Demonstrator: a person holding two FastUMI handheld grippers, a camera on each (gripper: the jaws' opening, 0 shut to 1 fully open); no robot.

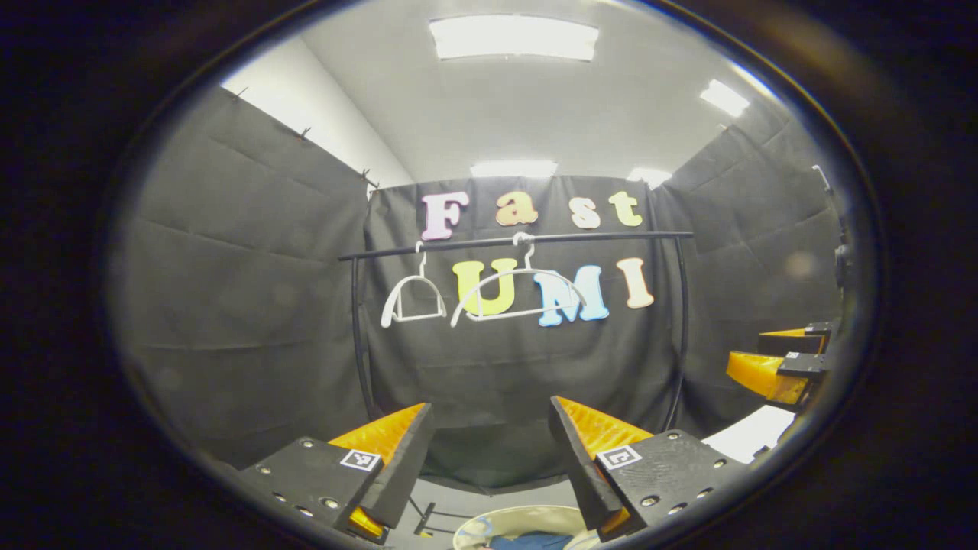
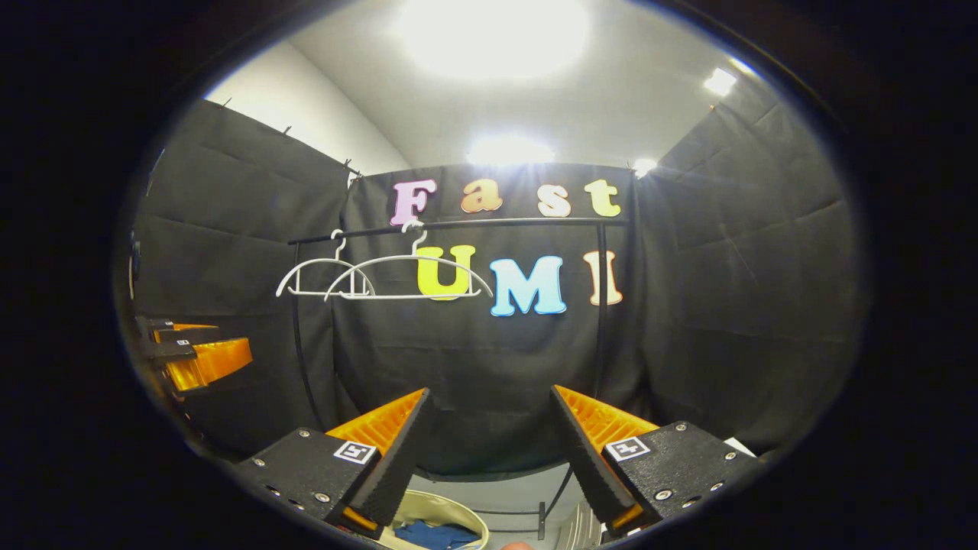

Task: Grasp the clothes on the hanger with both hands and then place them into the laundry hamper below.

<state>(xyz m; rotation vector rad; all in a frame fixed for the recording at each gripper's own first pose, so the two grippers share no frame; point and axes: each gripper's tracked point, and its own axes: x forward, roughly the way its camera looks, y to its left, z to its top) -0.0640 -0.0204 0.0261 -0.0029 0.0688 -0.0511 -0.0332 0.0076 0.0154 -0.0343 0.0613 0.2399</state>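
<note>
Blue clothes (image 2: 435, 533) already down in the hamper (image 2: 458, 513) below; both white hangers (image 2: 405, 279) bare on the rail (image 1: 516, 241). Left gripper (image 1: 489, 466) and right gripper (image 2: 489, 458) both with jaws wide apart, holding nothing. Task apparently finished.

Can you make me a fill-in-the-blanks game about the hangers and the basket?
1. The number of white hangers on the black rail is ____.
2. The hangers carry ____ clothes.
3. The blue cloth lies inside the ____.
4. Both the left gripper and the right gripper have their fingers spread ____.

Missing words: two; no; hamper; open
</note>
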